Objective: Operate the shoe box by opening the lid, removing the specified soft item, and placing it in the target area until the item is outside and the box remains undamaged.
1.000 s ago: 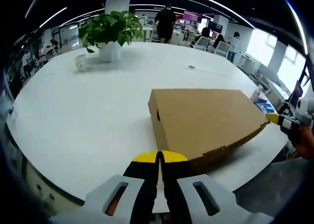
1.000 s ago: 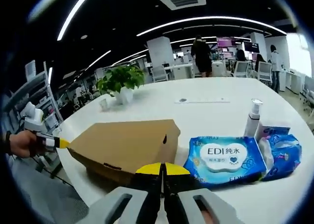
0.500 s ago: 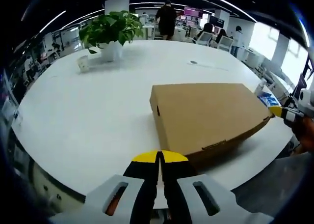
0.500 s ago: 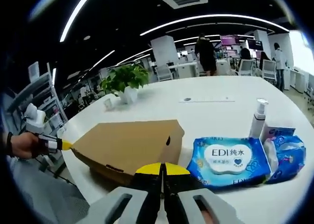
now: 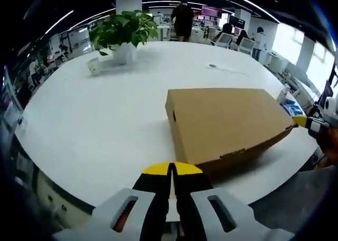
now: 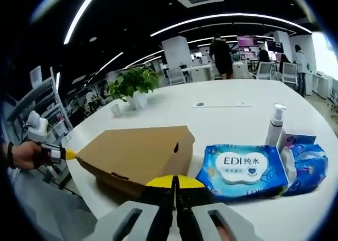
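Note:
A closed brown cardboard shoe box [image 5: 224, 122] lies flat on the round white table [image 5: 95, 114], its lid down. My left gripper [image 5: 172, 169] is shut and empty, hanging at the table's near edge, short of the box's front corner. In the right gripper view the same box [image 6: 140, 151] sits left of centre, and my right gripper [image 6: 175, 182] is shut with nothing in it, just in front of the box. The right gripper [image 5: 309, 123] also pokes in at the box's far right corner, and the left gripper [image 6: 47, 152], held by a hand, comes in from the left.
A blue wet-wipe pack [image 6: 240, 169], a second blue pack [image 6: 306, 164] and a pump bottle [image 6: 273, 124] lie right of the box. A potted plant [image 5: 122, 35] and a small cup [image 5: 94, 66] stand at the table's far side. People and desks fill the office behind.
Both views have shifted slightly with the hands; the box sits a little further right in the left gripper view. Both grippers stay shut and the box has not been touched.

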Tool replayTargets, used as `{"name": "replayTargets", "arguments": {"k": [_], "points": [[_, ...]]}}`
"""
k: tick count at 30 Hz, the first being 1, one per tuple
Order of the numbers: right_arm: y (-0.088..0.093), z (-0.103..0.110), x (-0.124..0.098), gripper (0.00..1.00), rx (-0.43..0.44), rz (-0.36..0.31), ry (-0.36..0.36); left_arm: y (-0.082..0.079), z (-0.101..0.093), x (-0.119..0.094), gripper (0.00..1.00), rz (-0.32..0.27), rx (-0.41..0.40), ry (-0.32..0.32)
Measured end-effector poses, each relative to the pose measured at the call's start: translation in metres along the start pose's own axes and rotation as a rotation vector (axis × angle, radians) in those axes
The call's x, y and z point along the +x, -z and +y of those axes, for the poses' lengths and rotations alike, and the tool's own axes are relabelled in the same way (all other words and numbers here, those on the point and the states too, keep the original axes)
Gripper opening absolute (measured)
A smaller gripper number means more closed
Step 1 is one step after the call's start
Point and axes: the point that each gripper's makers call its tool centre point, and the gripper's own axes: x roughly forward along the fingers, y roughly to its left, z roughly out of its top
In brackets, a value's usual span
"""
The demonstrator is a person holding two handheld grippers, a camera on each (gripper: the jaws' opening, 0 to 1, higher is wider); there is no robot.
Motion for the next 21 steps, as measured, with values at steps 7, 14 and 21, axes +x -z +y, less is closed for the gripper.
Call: {"name": "replayTargets", "arguments": {"k": [7, 14, 21], "points": [[-0.005, 0.002, -0.005, 0.0, -0.008, -0.022, 0.003, -0.003, 0.002, -0.006, 0.0, -0.008, 0.044, -0.03], [-0.013, 0.004, -0.006, 0.0, -0.003, -0.044, -0.002, -0.011, 0.012, -0.011, 0.0, -0.055, -0.063, -0.069], [-0.013, 0.019, 0.002, 0.07, 0.044, -0.051, -0.06, -0.051, -0.002, -0.021, 0.16, -0.241, -0.243, 0.087]]}}
